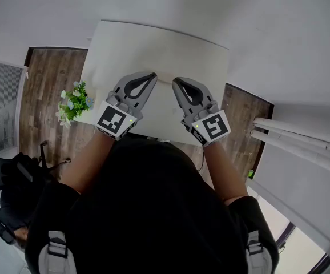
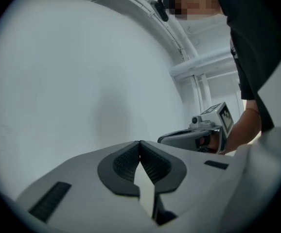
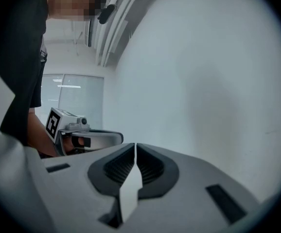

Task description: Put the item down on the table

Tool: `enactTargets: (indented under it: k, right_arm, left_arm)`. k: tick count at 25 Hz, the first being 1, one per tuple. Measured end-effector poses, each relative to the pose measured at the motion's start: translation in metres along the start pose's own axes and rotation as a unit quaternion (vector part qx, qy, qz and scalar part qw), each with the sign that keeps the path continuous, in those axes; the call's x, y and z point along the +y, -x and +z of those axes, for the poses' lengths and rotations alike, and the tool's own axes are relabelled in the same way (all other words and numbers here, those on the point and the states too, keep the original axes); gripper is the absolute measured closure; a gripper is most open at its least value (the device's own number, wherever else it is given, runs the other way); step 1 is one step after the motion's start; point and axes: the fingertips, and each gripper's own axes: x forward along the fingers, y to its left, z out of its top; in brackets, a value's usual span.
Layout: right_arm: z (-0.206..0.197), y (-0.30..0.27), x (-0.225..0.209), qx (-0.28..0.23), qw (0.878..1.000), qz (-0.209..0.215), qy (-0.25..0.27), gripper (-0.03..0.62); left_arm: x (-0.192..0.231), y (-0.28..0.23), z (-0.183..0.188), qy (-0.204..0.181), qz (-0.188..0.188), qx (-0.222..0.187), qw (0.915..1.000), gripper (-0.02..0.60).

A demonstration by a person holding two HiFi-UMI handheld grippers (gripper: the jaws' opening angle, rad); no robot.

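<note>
No legible text, brand, number or sign found. Black-and-white square code markers [image 1: 114, 121] on left gripper [image 1: 153, 75] and right gripper [image 1: 176, 80] only.

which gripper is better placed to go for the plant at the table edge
Likely left. The left gripper is on the same side of the table as the plant; the right gripper would have to cross past it. Both are shut and empty.

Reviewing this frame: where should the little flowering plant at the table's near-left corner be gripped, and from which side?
Probably low, under the foliage, coming in level from the table side with the nearer left hand-held gripper, now shut. From above the plant shows only loose leaves and small blossoms, poor to pinch; its base is hidden beneath them.
</note>
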Motion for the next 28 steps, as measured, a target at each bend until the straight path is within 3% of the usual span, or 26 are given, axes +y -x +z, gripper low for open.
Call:
enactTargets:
  k: [10,14,28]
  right_arm:
    - [0.033,0.012,0.006,-0.052,0.998,0.009,0.03,0.592]
    - [0.034,0.014,0.003,-0.051,0.998,0.003,0.027,0.592]
    - [0.036,0.017,0.003,-0.053,0.998,-0.001,0.027,0.592]
  left_arm:
    - [-0.007,-0.005,0.019,0.0,0.005,-0.002,1.0,0.588]
    - [-0.014,-0.007,0.021,-0.005,-0.012,-0.013,0.9998,0.588]
    - [-0.018,-0.009,0.02,-0.004,-0.021,-0.013,0.9997,0.588]
